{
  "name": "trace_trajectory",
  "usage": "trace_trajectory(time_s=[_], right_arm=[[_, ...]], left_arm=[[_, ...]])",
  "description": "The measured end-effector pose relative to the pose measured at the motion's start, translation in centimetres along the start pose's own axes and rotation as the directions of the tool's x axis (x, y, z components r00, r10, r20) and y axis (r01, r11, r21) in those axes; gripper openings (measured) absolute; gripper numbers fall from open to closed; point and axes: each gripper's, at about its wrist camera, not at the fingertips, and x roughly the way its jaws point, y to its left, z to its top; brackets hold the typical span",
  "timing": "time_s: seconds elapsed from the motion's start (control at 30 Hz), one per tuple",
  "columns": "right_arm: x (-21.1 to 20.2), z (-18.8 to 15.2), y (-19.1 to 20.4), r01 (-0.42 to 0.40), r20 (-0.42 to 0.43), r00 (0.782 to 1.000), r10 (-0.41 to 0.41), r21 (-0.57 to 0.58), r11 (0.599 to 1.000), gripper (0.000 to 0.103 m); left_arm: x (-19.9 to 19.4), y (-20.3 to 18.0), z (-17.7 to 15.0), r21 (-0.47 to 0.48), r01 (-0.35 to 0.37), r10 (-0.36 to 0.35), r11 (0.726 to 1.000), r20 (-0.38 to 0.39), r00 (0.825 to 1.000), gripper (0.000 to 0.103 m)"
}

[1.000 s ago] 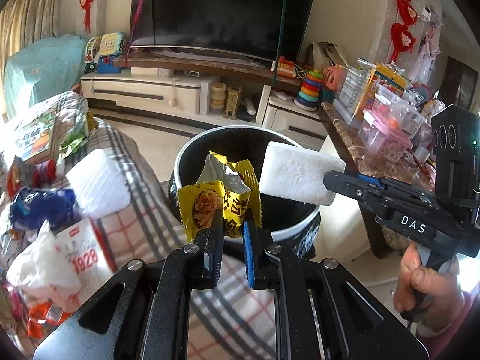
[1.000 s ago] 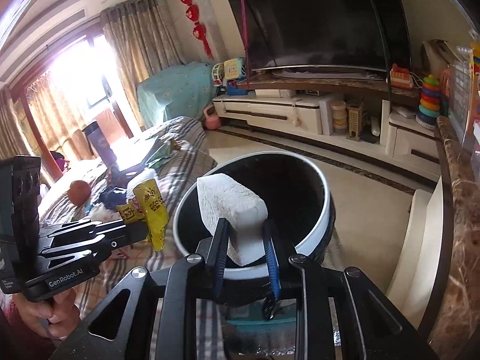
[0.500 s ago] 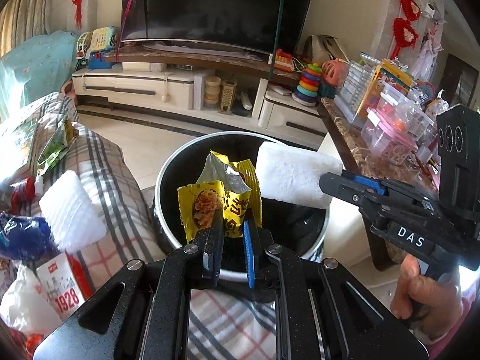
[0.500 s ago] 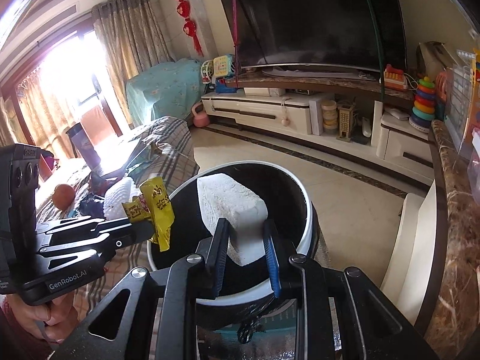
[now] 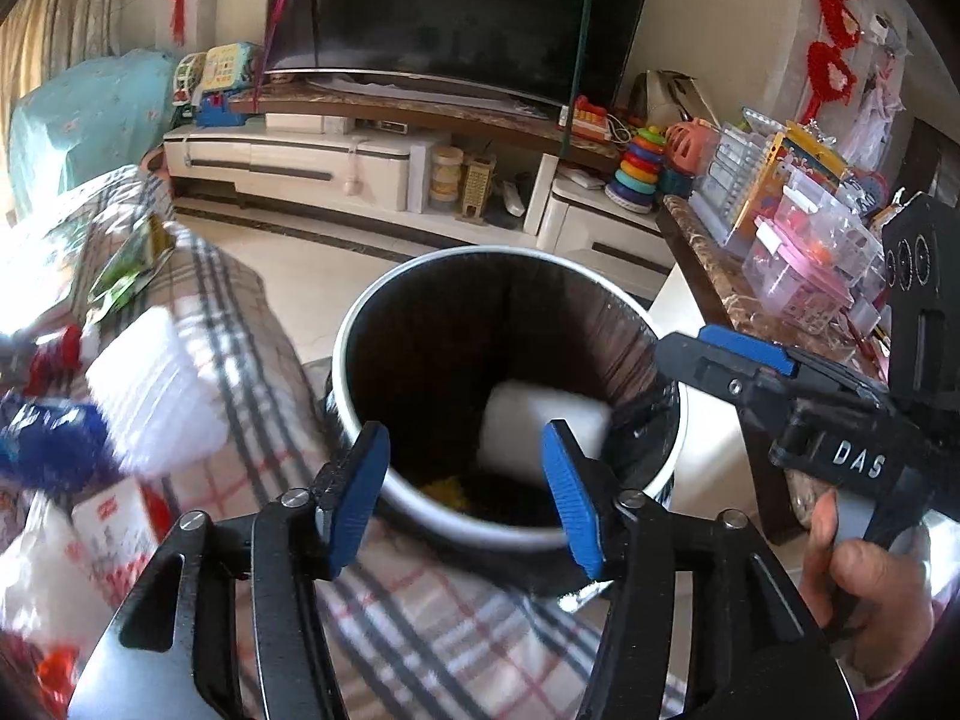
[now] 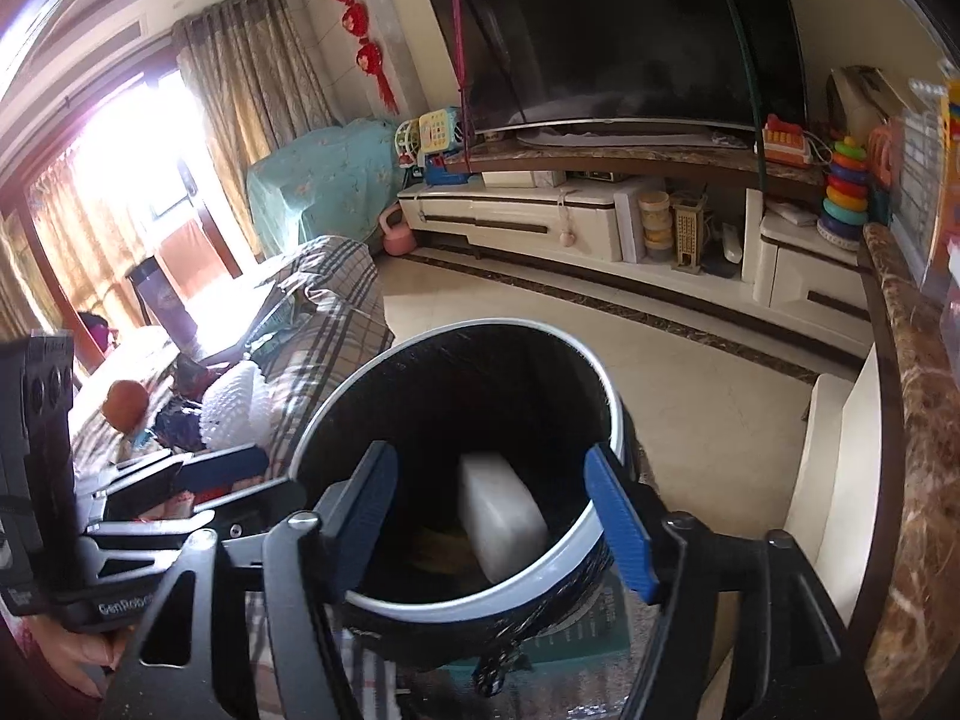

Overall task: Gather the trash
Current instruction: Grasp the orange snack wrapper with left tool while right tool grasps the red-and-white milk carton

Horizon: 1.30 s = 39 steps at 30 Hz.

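— What reads on the tools?

— "DAS" in white on my right gripper (image 5: 744, 360), seen at three o'clock from the left wrist; "GenRobo", the rest cut off, on my left gripper (image 6: 222, 462) at eight o'clock from the right wrist.

— And your jaws?

— Both pairs are opening above the bin (image 5: 360, 324), with nothing between the pads. My left gripper's blue pads (image 5: 360, 468) frame the near rim.

— Where is the trash?

— The white foam block (image 5: 540, 432) is inside the bin, blurred, tilted against the dark liner. A yellow scrap (image 5: 447, 489) shows at the bottom, mostly hidden.

— Anything else legible?

— The red-and-white packet (image 5: 114, 540) on the plaid cloth (image 5: 258, 408) at eight o'clock is too smeared to read. A white foam net (image 6: 234, 402) lies further along.
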Motion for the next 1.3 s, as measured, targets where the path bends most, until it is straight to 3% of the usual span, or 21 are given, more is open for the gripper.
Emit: trace_trajectory(time_s=[0.07, 0.17, 0.63, 1.3], right_arm=[[-0.3, -0.3, 0.1, -0.017, 0.011, 1.0, 0.017, 0.016, 1.0, 0.081], [-0.9, -1.2, 0.7, -0.047, 0.031, 0.998, 0.046, 0.037, 0.998, 0.092], [-1.3, -5.2, 5.7, -0.151, -0.01, 0.988, 0.152, 0.045, 0.987, 0.092], [0.5, -8.2, 12.8, -0.233, -0.087, 0.969, 0.229, -0.029, 0.972, 0.092]], left_arm=[[-1.1, 0.3, -1.3, -0.011, -0.015, 0.015, 1.0, 0.014, 1.0, 0.066], [-2.4, 0.6, -2.9, -0.02, -0.029, 0.03, 0.999, 0.026, 0.999, 0.07], [-8.4, 4.8, -9.3, -0.147, -0.081, 0.088, 0.986, 0.04, 0.995, 0.07], [-13.7, 12.3, -16.0, -0.328, -0.204, 0.225, 0.922, 0.027, 0.974, 0.07]])
